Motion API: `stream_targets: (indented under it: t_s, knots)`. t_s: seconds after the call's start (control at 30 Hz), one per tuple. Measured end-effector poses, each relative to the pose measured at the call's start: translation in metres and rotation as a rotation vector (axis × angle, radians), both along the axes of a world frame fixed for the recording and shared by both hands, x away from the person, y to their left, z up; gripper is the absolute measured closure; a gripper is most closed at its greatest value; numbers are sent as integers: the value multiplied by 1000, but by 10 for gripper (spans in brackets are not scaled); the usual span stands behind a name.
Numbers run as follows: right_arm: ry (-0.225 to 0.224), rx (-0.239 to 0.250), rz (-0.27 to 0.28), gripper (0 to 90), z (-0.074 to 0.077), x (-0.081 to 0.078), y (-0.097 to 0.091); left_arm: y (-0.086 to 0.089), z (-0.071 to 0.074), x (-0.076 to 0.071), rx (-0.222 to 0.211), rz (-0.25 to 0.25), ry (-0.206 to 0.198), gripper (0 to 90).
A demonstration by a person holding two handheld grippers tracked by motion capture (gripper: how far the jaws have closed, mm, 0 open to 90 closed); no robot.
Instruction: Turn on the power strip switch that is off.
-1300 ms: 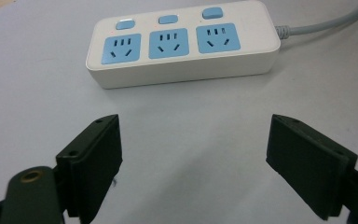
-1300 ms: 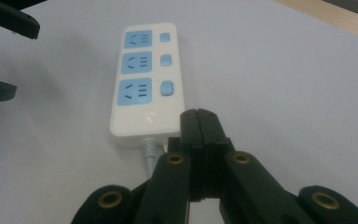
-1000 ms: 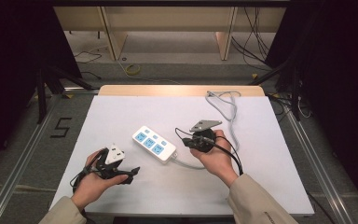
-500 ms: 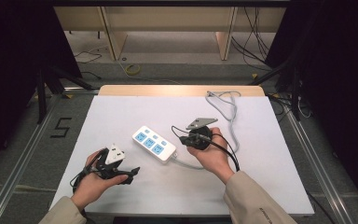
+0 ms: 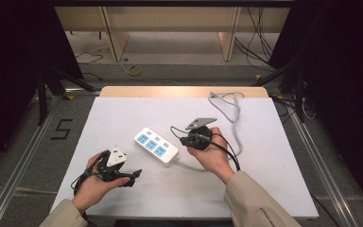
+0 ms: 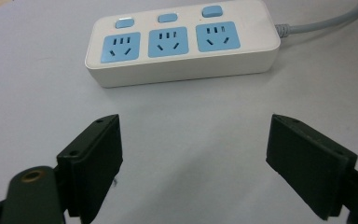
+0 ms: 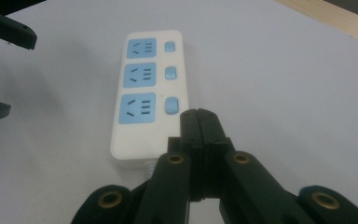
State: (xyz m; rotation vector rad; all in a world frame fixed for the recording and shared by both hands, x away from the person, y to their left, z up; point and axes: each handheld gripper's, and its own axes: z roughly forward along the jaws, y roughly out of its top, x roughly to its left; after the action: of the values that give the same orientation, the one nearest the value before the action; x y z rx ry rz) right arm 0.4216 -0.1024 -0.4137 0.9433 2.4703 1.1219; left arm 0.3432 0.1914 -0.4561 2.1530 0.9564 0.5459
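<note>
My right tongs (image 7: 199,116) are pressed fully together with nothing between them, tips poised just at the cable end of the white power strip (image 5: 156,145); my left tongs (image 6: 193,163) stand wide apart and empty, facing the strip's long side from nearby. The strip lies mid-table (image 5: 123,113), three blue sockets each with a blue switch, grey cable (image 5: 231,113) trailing to the far edge; I read no brand, only a "5" (image 5: 62,128) marked on the floor left.
</note>
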Motion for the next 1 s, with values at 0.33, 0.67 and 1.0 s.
stream_targets:
  t_s: [0.33, 0.67, 1.0]
  knots:
    - [8, -15, 7, 900, 0, 4, 7, 0, 0, 0, 0, 0, 1, 182]
    - [9, -27, 22, 900, 0, 8, 16, 0, 0, 0, -1, 0, 1, 182]
    - [18, -40, 25, 900, -1, 12, 21, 0, 0, 0, -1, 1, 2, 183]
